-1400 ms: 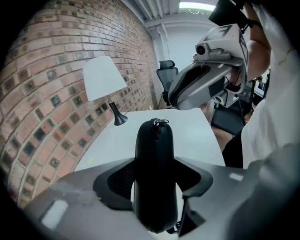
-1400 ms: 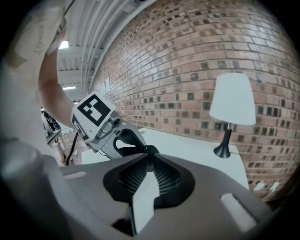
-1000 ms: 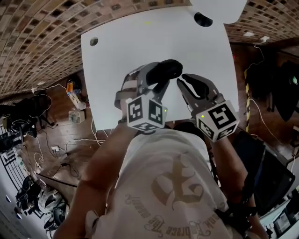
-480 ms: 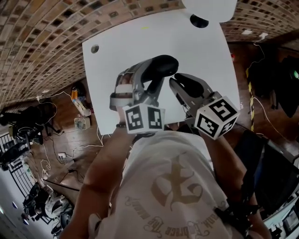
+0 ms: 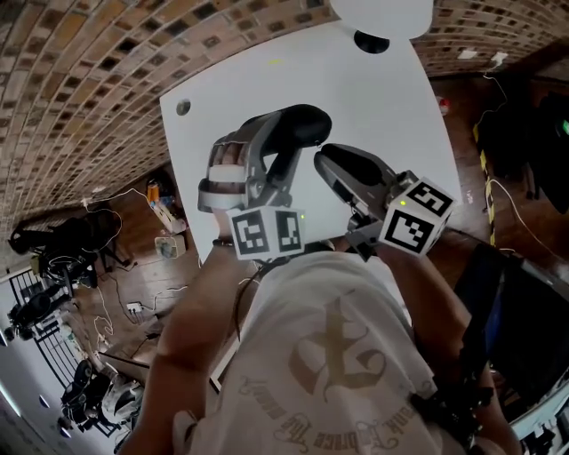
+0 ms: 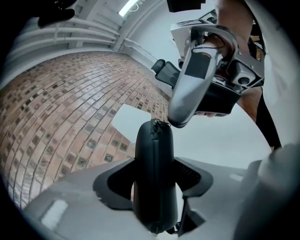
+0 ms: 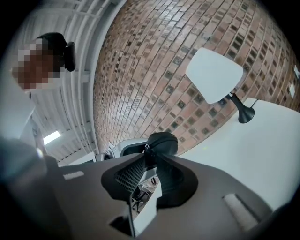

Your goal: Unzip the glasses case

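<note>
A black glasses case (image 5: 302, 120) is held in the air over the white table (image 5: 391, 98). My left gripper (image 5: 286, 138) is shut on its body, one jaw on each flat side. In the left gripper view the case (image 6: 154, 150) stands on end with its zip seam facing the camera and the zipper pull (image 6: 159, 123) at the top. My right gripper (image 5: 322, 155) meets that end from the right. In the right gripper view its fingertips (image 7: 148, 153) pinch the small zipper pull (image 7: 146, 147) just below the rounded end of the case (image 7: 162, 140).
A white lamp head (image 5: 382, 13) on a black foot (image 5: 372, 42) stands at the table's far edge. A small round hole (image 5: 183, 107) marks the far left corner. Cables and gear (image 5: 89, 240) lie on the floor at left. The brick wall (image 5: 80, 80) lies beyond.
Both grippers have risen together with the case and rolled. The right fingertips have stayed at the case's zipper end.
</note>
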